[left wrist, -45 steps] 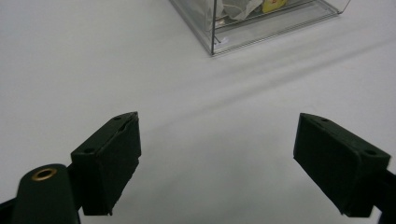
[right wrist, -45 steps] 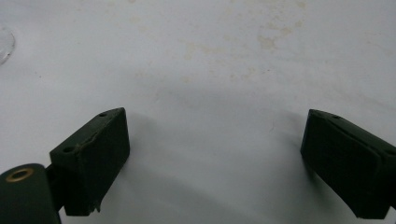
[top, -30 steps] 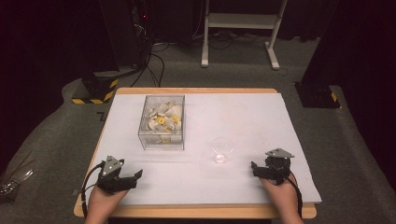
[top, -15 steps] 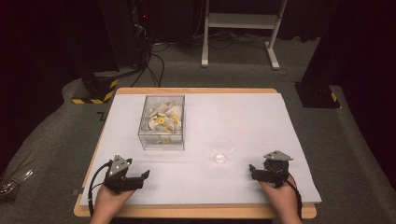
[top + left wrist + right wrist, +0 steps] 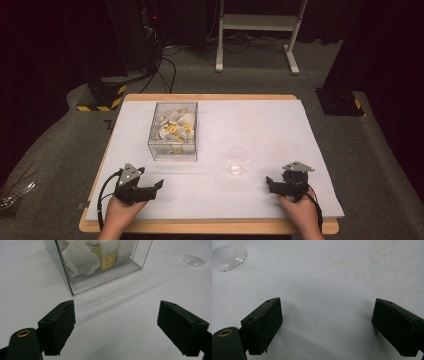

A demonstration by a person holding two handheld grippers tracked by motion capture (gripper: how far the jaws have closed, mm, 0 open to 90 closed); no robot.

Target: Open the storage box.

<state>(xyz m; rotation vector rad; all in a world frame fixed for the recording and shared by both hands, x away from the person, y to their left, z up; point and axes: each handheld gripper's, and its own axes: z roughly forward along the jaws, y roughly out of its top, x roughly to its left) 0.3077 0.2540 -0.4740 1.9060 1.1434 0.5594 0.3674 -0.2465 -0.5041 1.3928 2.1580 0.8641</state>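
A clear plastic box (image 5: 172, 131) full of white and yellow sachets stands on the left half of the white table cover (image 5: 260, 125). To its right is a small clear glass (image 5: 238, 161). My left gripper (image 5: 152, 189) rests near the front edge, open and empty, below the box. In the left gripper view the left gripper (image 5: 116, 325) faces the box's near corner (image 5: 100, 262), with the glass base (image 5: 193, 260) far right. My right gripper (image 5: 271, 184) is open, right of the glass. In the right gripper view the right gripper (image 5: 327, 326) holds nothing, and the glass base (image 5: 227, 255) lies at the top left.
The white cover lies on a wooden table (image 5: 210, 227) with bare white space at the back right. On the floor behind are a black stand with yellow stripes (image 5: 102, 95), cables (image 5: 165, 65) and a white frame (image 5: 257, 30).
My left gripper has shifted a little to the right and forward, toward the box. The right gripper has hardly moved. Both stay open.
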